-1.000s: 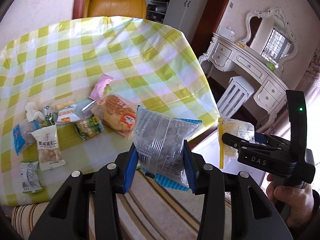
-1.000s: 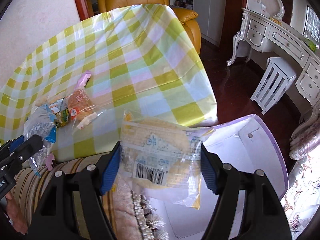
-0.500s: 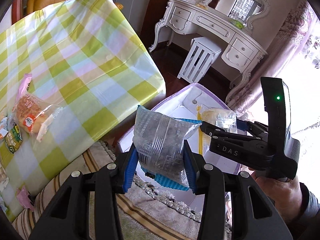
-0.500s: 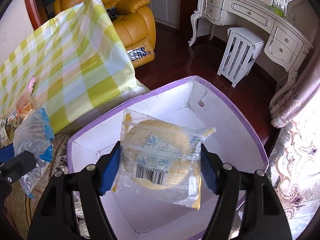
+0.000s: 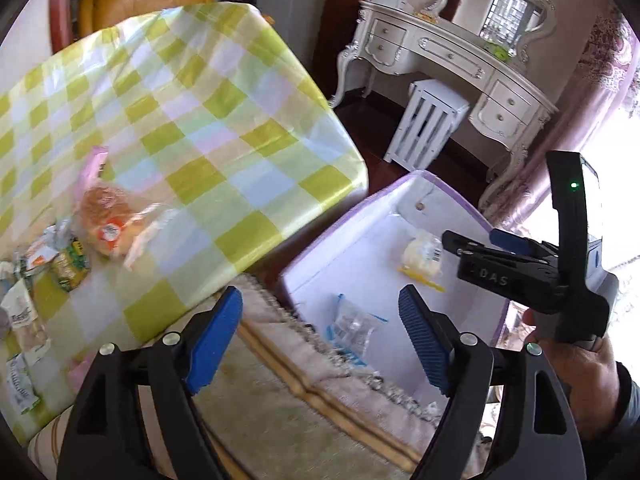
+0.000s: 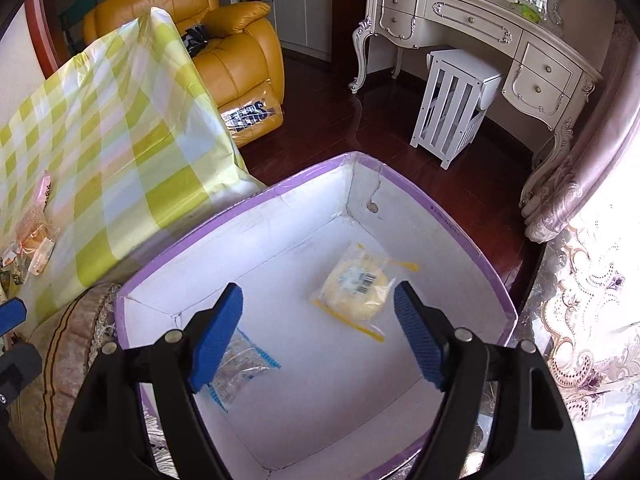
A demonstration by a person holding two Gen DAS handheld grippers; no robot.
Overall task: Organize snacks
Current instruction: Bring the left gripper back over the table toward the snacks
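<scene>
The white box (image 6: 460, 240) with its purple rim sits low beside the worktop (image 5: 180, 120), and it could be clipped by a careless swing back toward the remaining snacks (image 5: 108, 228). Both packets now lie inside: the yellow cake packet (image 6: 356, 288) and the blue-edged packet (image 6: 236, 364). The right gripper (image 6: 318, 334) and left gripper (image 5: 320, 338) have just been opening; their jaws stand wide, released, with nothing between them.

Two snack packets lie in one box (image 6: 460, 236): a yellow-edged packet (image 6: 354, 290) and a blue-edged packet (image 6: 236, 364).
</scene>
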